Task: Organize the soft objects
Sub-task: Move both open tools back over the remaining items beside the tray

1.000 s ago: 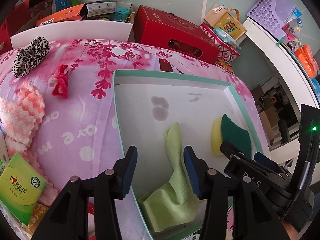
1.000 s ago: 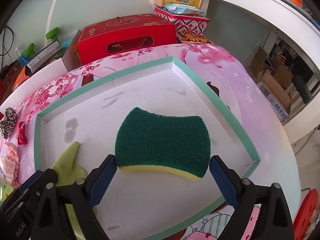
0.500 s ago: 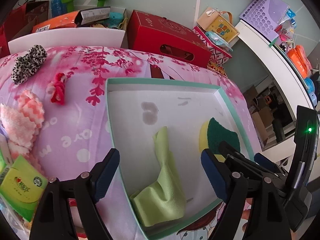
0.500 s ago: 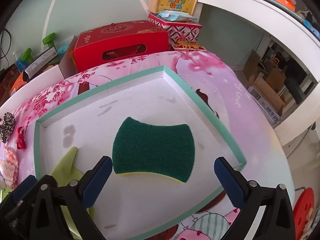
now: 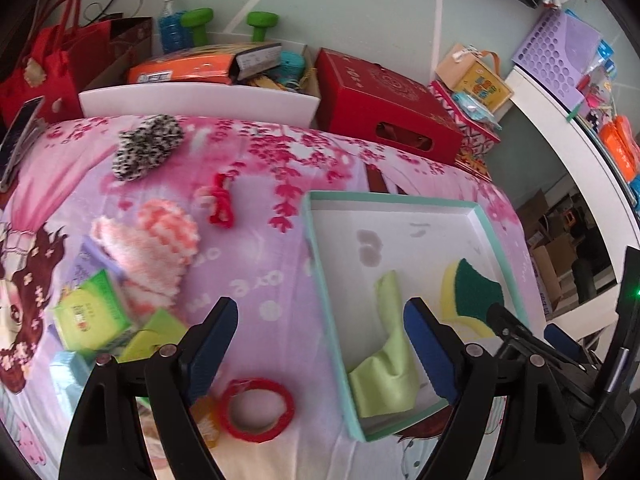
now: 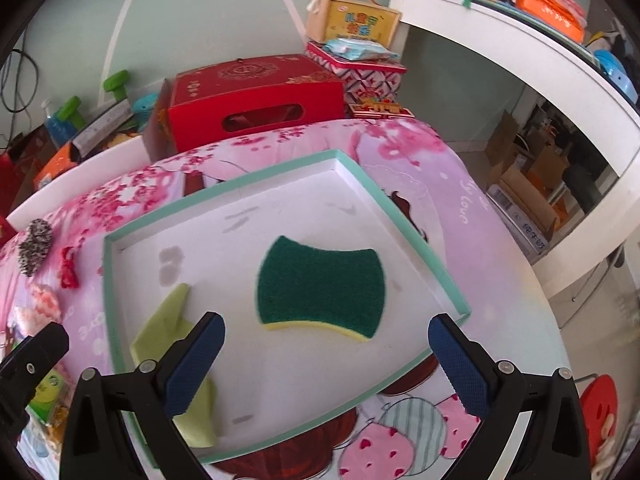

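Left gripper (image 5: 322,344): jaws spread wide, holding nothing, above the near left rim of the tray.
Right gripper (image 6: 326,364): jaws spread wide, empty, over the near part of the tray.
Sponge (image 6: 322,286): green side up, yellow base, lying flat in the tray ahead of the right gripper.
Green cloth (image 5: 386,364): crumpled in the tray's near left corner.
Tray (image 6: 240,178): shallow, white inside, teal rim, on the pink floral sheet (image 5: 256,280).
Outside the tray: pink-and-white cloth (image 5: 148,252), spotted scrunchie (image 5: 146,146), red knotted tie (image 5: 220,208), red tape roll (image 5: 256,410), green tissue packs (image 5: 94,314).
Room: red box (image 6: 256,100) and white shelf (image 6: 520,56) beyond the bed.
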The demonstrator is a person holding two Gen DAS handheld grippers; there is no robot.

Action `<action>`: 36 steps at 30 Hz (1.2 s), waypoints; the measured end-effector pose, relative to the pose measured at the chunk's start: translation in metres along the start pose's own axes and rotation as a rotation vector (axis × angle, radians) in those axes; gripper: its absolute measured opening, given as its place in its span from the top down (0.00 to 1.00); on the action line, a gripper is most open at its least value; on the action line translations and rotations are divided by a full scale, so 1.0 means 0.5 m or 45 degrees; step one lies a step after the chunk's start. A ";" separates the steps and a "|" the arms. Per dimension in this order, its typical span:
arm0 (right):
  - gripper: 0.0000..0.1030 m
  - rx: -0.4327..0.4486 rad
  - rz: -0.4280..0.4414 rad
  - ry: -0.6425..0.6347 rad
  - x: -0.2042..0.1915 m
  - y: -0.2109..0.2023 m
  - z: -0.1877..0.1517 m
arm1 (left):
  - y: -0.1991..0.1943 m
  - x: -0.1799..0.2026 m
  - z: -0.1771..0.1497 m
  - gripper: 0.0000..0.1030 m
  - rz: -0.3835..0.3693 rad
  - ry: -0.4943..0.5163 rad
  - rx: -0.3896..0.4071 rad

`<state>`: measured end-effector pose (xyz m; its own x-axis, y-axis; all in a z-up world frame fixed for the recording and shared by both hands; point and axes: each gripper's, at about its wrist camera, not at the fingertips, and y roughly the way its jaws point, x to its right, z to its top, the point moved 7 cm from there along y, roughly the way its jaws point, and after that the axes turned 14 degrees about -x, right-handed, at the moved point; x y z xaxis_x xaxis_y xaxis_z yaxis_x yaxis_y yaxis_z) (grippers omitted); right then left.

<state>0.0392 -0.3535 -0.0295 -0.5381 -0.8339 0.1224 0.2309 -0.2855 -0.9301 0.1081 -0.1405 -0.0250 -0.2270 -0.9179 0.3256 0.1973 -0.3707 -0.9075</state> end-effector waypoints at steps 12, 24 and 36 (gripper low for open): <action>0.00 0.062 0.122 -0.133 -0.110 -0.052 -0.029 | -0.085 -0.183 -0.022 0.17 0.137 -0.193 0.052; 0.00 0.076 0.218 -0.312 -0.241 -0.078 -0.063 | -0.138 -0.358 -0.065 0.17 0.124 -0.462 0.081; 0.00 0.015 0.357 -0.530 -0.390 -0.077 -0.133 | -0.101 -0.383 -0.103 0.17 0.101 -0.516 -0.006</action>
<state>0.0813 -0.1486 -0.0408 -0.0852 -0.9964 -0.0019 0.3307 -0.0265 -0.9434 0.0923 0.0614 -0.0551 0.1832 -0.9253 0.3320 0.1942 -0.2970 -0.9349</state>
